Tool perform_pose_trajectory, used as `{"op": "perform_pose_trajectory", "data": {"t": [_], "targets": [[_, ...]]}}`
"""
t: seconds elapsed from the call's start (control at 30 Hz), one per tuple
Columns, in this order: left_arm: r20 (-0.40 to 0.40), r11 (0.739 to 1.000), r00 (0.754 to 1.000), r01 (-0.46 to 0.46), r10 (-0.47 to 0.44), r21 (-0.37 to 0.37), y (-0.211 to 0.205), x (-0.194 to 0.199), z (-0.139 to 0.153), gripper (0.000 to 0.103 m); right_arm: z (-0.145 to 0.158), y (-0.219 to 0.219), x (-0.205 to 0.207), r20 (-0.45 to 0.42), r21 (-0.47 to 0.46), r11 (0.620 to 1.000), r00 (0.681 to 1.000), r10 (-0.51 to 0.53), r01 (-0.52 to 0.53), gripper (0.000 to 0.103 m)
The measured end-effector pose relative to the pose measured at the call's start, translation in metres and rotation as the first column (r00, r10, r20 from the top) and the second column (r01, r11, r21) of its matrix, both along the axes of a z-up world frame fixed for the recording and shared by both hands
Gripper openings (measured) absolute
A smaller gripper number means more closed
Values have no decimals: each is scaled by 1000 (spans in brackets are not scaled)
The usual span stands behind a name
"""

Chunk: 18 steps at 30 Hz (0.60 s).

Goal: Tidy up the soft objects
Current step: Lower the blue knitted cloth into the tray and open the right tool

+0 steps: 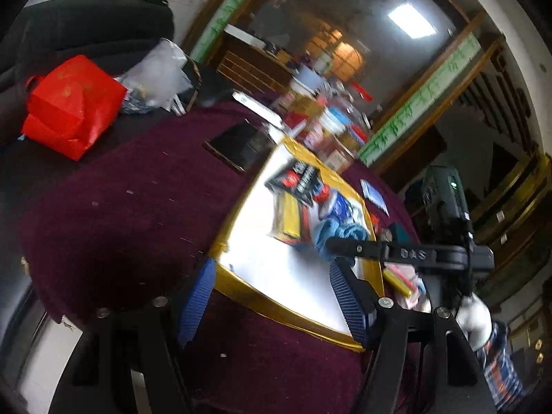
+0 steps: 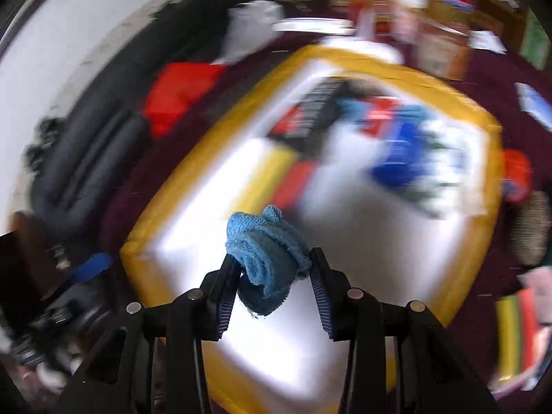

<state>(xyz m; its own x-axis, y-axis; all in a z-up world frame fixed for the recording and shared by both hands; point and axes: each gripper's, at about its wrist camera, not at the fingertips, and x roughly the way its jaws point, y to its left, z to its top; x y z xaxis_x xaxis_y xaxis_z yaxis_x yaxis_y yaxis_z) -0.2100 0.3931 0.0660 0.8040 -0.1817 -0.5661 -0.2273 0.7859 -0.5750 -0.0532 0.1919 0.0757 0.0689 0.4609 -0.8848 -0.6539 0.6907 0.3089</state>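
- Cloth [image 2: 267, 262], blue and knitted, rolled into a loose bundle, was pinched between the ribbed pads of the right hand-held gripper [image 2: 274, 269], whose jaws stood partly closed on it.
- The bundle hung above the white tray [image 2: 362, 252] with the yellow rim, over its near part (that whole view was smeared by blur).
- Seen from the left wrist, the right hand-held gripper [image 1: 341, 246] reached in from the right, its tip at the blue cloth [image 1: 339, 236] over the tray's far right side.
- Left hand-held gripper [image 1: 272, 296] stood open, nothing between its blue pads [image 1: 198, 305], above the near edge of the tray [image 1: 293, 272].
- Packets [image 1: 300, 203] in black, red, yellow and blue lay on the far part of the tray, just beside the cloth.
- The tray rested on a surface [image 1: 120, 214] covered in dark maroon fabric.
- A red bag [image 1: 72, 103] sat at the far left, near a clear plastic bag [image 1: 158, 69].
- A dark flat case [image 1: 238, 146] lay on the maroon fabric just beyond the tray's far left corner.
- A gloved hand [image 1: 477, 314] and a plaid sleeve [image 1: 500, 362] showed at the right.
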Motion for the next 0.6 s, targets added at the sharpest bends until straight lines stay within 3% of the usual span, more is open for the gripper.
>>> {"op": "perform_pose_trajectory", "data": {"t": [0.1,0.23,0.3,0.33,0.4,0.47,0.6], "targets": [[3,999,999,-38,38,3,7,-7,-2,72,9,24,-13,-12,70,996,999,47,-47,41],[-27,998,998,-62,61,-6,14,-12,-10,72,2,60,-8,-32,91,995,999,38,-35,44],[-34,998,997,-67,66,-6,15,-15,-12,72,-7,69,0,-7,57,998,1000,-5,6,57],[-38,998,997,-69,69,-4,15,-15,-12,73,-12,72,5,9,43,999,1000,-30,29,59],[-40,998,997,-70,70,-4,16,-17,-13,76,-14,71,11,24,50,997,998,-63,62,66],[-45,998,997,-63,62,-2,13,-16,-13,77,-9,66,16,33,82,993,995,-93,90,67],[-43,999,998,-40,40,-3,4,-13,-13,77,19,34,20,79,145,980,986,-147,135,71]]}}
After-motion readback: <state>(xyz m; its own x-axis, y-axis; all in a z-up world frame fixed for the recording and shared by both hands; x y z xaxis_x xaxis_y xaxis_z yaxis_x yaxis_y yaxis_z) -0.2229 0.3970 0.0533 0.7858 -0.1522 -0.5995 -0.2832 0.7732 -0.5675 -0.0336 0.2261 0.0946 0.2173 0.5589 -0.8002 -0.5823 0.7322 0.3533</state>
